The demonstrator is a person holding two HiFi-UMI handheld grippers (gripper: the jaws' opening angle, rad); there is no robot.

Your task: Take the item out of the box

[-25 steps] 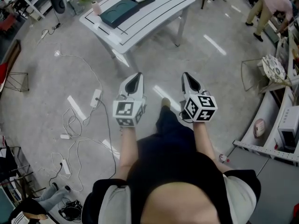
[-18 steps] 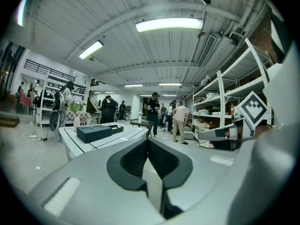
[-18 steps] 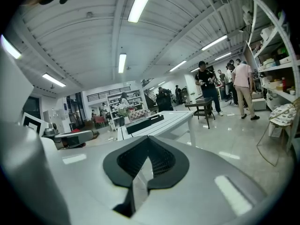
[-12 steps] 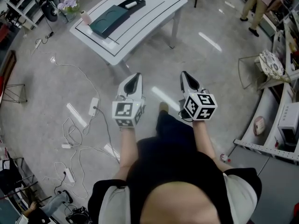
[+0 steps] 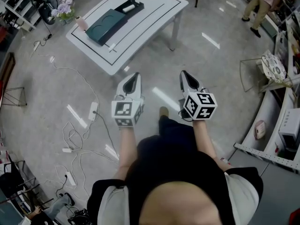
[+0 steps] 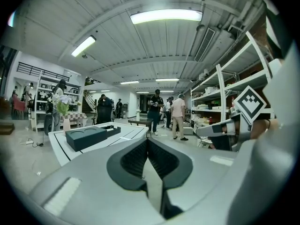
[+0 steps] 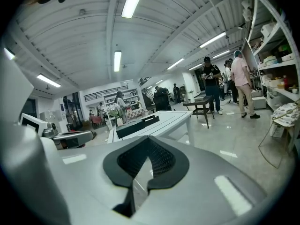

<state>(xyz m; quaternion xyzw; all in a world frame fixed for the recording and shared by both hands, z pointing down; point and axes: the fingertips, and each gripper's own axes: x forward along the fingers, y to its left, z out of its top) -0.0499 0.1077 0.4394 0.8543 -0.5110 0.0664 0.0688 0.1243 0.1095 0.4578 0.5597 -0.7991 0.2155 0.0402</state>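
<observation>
Teal box (image 5: 105, 25) rests on white table (image 5: 157, 11), print too small.

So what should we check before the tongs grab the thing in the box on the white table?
1. Left tongs empty: ok, shut with nothing between them.
2. Right tongs empty: ok, shut on nothing too.
3. Tongs open for grabbing: not ok, both are shut.
4. Close enough to the dark teal rectangular box on the white table: not ok, floor lies between.
5. Item seen inside the box: cannot tell; a small white piece lies in the black tray beside it.
6. White power strip and cables out of the way: ok, they lie off to the left.
</observation>
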